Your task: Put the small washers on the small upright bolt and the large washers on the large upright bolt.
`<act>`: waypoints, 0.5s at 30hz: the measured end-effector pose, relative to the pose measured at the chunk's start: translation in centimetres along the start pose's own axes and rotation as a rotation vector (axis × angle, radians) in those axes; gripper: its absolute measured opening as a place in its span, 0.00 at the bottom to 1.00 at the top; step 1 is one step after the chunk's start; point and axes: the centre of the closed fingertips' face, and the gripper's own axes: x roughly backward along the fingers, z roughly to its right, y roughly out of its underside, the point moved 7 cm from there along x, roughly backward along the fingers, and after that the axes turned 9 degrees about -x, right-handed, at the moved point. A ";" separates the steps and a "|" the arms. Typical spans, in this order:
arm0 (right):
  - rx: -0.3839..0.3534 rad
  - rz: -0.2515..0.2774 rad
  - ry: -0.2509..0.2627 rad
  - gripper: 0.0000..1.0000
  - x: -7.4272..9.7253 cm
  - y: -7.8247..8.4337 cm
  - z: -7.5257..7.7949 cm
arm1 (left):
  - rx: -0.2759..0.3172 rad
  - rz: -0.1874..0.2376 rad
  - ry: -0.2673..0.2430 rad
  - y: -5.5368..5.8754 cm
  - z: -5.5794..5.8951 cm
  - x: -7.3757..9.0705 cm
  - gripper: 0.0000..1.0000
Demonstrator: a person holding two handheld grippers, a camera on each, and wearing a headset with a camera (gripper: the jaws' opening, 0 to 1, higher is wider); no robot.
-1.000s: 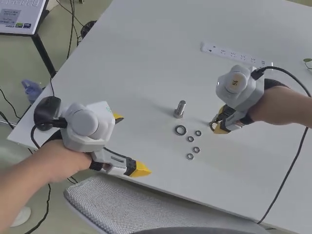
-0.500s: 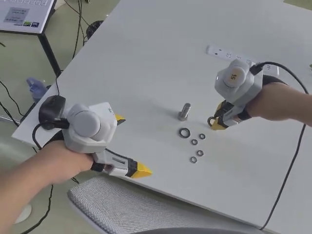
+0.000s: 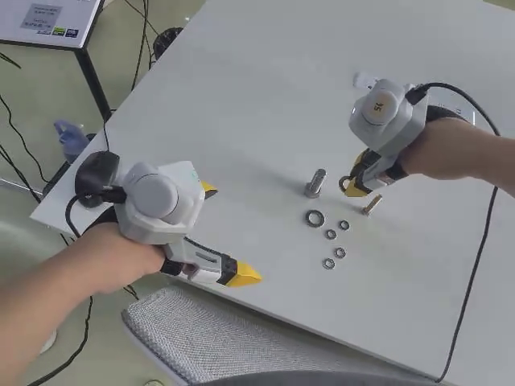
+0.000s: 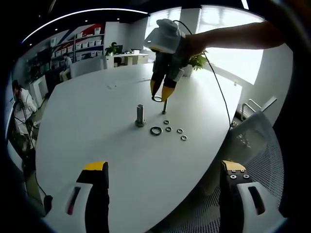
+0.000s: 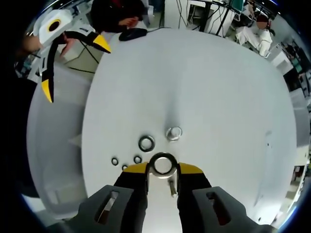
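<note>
Your right gripper [image 3: 352,186] is clenched on a large washer [image 5: 162,164], pinching the ring by its rim between the yellow tips and holding it clear of the table [image 3: 241,104]. In the head view the ring hangs just at 3 o'clock of the large bolt [image 3: 315,183], which stands upright on its head; the ring is close beside the bolt, not over it. From the right gripper view you look down on the bolt's top, at about 1 o'clock of the held ring and just beyond it. The small bolt [image 4: 164,106] is a thin upright pin in the left gripper view, right under your right gripper's tips and at 2 o'clock of the large bolt. A loose large washer [image 3: 315,218] lies flat at 6 o'clock of the large bolt, near its base but not touching. Four small washers [image 3: 331,234] are scattered at 5 o'clock of that loose ring, each lying flat and apart from the others. Your left gripper [image 3: 227,233] has its jaws released and spread wide, gripping nothing. It hangs over the near table edge at 8 o'clock of the bolts, well apart from them and above the mesh chair [image 3: 209,338]. A power strip [image 3: 360,80] lies at 12 o'clock, just beyond your right gripper.
</note>
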 end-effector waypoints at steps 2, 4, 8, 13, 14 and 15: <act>0.002 0.003 -0.002 0.21 -0.1 -0.3 0.1 | 0.000 -0.002 -0.003 0.0 -0.2 0.0 0.95; 0.004 0.004 -0.001 0.21 -0.2 -0.6 0.2 | 0.001 0.001 -0.004 0.0 -0.3 0.1 0.95; 0.007 0.010 0.002 0.21 -0.4 -1.2 0.4 | 0.003 -0.001 -0.004 0.1 -0.4 0.1 0.95; 0.008 0.015 0.000 0.21 -0.5 -1.9 0.5 | 0.008 -0.003 -0.003 0.4 -0.5 0.1 0.95; 0.008 0.017 -0.002 0.21 -0.6 -2.0 0.5 | 0.009 -0.004 -0.003 0.4 -0.6 0.2 0.95; 0.009 0.020 -0.001 0.21 -0.6 -2.2 0.5 | 0.010 -0.005 -0.004 0.5 -0.6 0.2 0.94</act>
